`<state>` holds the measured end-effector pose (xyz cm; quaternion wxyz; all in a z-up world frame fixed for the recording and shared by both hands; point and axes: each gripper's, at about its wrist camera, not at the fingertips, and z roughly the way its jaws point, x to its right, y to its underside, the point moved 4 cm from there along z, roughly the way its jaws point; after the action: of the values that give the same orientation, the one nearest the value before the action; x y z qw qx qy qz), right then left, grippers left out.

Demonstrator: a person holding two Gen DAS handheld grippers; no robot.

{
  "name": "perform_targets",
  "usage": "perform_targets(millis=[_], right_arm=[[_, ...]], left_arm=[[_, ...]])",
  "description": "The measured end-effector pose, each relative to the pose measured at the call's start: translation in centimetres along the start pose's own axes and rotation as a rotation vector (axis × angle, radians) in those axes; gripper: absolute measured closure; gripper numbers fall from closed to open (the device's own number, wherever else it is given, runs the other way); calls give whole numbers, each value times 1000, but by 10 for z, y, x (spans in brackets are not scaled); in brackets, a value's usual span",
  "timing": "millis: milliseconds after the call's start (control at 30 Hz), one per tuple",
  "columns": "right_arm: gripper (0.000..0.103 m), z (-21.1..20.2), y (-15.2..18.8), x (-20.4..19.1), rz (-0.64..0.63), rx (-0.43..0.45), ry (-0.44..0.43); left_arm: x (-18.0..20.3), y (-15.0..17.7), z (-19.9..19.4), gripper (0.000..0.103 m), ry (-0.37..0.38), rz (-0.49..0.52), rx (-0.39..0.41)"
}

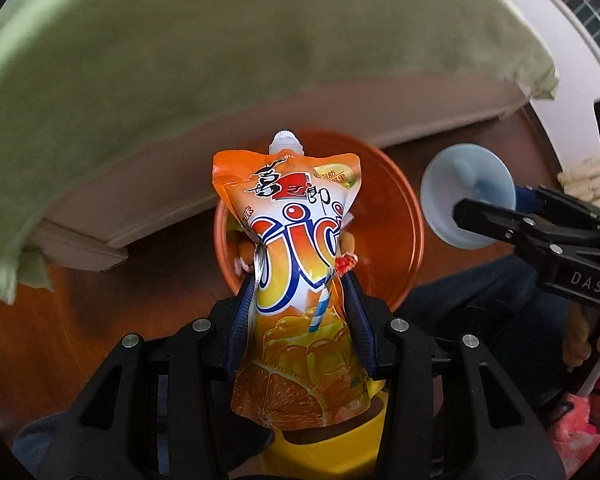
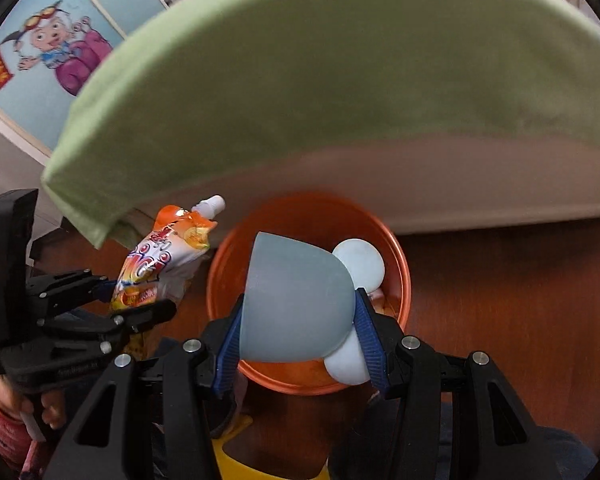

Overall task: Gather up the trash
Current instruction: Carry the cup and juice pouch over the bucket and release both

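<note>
The orange bin (image 1: 400,216) stood on the brown wooden floor (image 1: 60,340), close against the base of the bed, and served as the landmark for everything else. The left tool (image 1: 300,304) was clamped on an orange jelly-drink pouch (image 1: 296,264), its 2 blue-padded fingers (image 1: 242,320) pressing the pouch's sides so that the foil pinched in at the waist. In the left wrist view the pouch stood upright in front of the bin, its white screw cap (image 1: 284,140) pointing toward the bed; in the right wrist view the pouch (image 2: 160,264) hung just left of the bin's rim (image 2: 216,276), outside it. The right tool (image 2: 298,320) gripped a pale blue-grey plastic cup-shaped piece (image 2: 296,300) with 2 whitish round lobes (image 2: 360,264), held directly over the bin's mouth. From the left wrist view that same piece (image 1: 468,196) appeared as a light blue disc with a central stem, just right of the bin. A green sheet (image 2: 340,80) draped over the bed behind the bin. A cartoon poster (image 2: 56,52) hung on the wall far left of the bin.
</note>
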<state>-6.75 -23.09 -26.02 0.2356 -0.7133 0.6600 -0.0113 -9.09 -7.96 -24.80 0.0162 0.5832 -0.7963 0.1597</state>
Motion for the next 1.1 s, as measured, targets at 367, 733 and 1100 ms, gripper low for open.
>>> perform_targets(millis=[367,733,1100], right_arm=[[33,15,-5,13,16,12,64],[31,7,-10,13,43,42,42],[31,4,-9,15,53,50,38]], left_arm=[[-2,-4,9,29,-53,-12,5],[-9,-6,5,26,-72,-38,23],[-1,-5,4,25,-94,-21,39]])
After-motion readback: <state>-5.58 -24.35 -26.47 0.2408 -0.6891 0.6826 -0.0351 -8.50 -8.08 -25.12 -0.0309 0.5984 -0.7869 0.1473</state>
